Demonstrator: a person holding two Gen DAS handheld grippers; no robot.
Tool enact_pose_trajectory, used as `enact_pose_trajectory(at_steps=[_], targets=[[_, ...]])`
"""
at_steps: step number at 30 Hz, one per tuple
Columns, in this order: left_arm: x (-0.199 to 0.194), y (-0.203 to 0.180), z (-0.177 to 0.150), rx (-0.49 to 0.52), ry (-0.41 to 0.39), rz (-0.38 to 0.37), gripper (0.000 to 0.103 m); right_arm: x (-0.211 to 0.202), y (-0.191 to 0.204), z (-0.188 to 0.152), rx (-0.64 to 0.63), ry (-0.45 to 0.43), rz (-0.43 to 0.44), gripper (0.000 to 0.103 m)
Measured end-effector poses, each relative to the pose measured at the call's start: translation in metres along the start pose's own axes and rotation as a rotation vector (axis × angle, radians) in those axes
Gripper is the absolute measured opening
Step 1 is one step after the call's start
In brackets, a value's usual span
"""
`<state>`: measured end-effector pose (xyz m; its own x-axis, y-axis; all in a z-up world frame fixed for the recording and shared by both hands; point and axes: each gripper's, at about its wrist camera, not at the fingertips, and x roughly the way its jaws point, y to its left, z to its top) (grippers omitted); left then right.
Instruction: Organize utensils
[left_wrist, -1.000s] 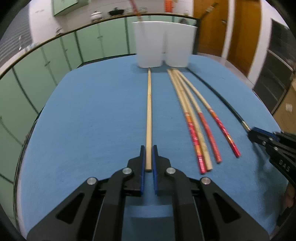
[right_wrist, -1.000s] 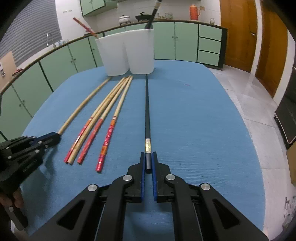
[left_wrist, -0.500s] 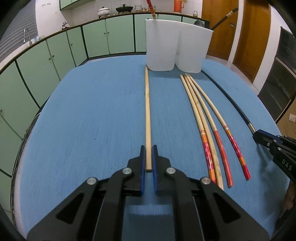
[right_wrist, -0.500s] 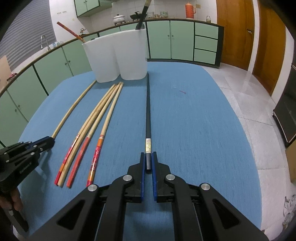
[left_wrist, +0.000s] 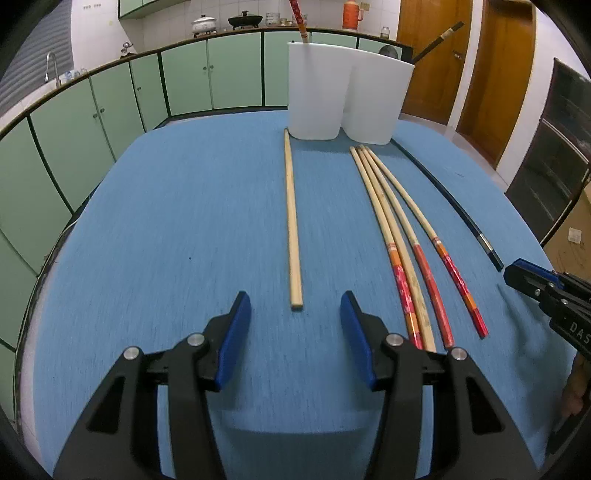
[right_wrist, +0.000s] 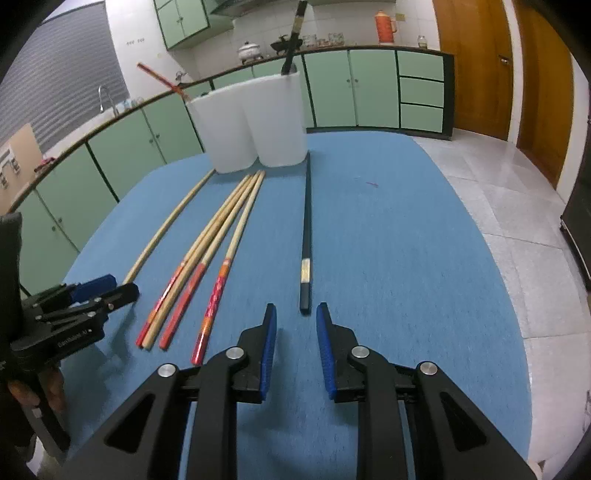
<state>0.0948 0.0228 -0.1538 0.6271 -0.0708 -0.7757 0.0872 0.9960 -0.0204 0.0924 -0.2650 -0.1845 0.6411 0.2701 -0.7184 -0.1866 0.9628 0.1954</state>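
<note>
A plain wooden chopstick (left_wrist: 291, 221) lies on the blue table (left_wrist: 184, 221), pointing at the white two-part holder (left_wrist: 347, 99). My left gripper (left_wrist: 295, 301) is opening; the stick's near end lies loose between its blue pads. To the right lie several red-ended chopsticks (left_wrist: 406, 258). A black chopstick (right_wrist: 306, 236) lies beyond my right gripper (right_wrist: 296, 310), whose jaws are opening around its near end without touching it. The holder (right_wrist: 255, 125) has a red chopstick (left_wrist: 297, 14) in one part and a black one (right_wrist: 293, 37) in the other.
Each view shows the other gripper: the right (left_wrist: 535, 284) and the left (right_wrist: 110, 291), the latter held by a hand (right_wrist: 33, 387). Green cabinets (left_wrist: 110, 110) ring the table. Tiled floor (right_wrist: 517, 206) lies past the table's right edge.
Both grippers were shut, the left on the plain chopstick and the right on the black one. Both have let go and their jaws stand apart now.
</note>
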Motion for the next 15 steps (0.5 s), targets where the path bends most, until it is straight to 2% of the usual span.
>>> enact_pose_trajectory(at_steps=[2,15], targets=[[-0.0015,-0.0007,-0.0016,0.003,0.0,0.001,0.049,0.0029,0.003,-0.0044,-0.02,0.026,0.002,0.023],[-0.0001,0.0046,0.0,-0.013,0.006,0.006,0.045,0.0071,-0.0009,0.0015,0.003,0.031,0.008,0.019]])
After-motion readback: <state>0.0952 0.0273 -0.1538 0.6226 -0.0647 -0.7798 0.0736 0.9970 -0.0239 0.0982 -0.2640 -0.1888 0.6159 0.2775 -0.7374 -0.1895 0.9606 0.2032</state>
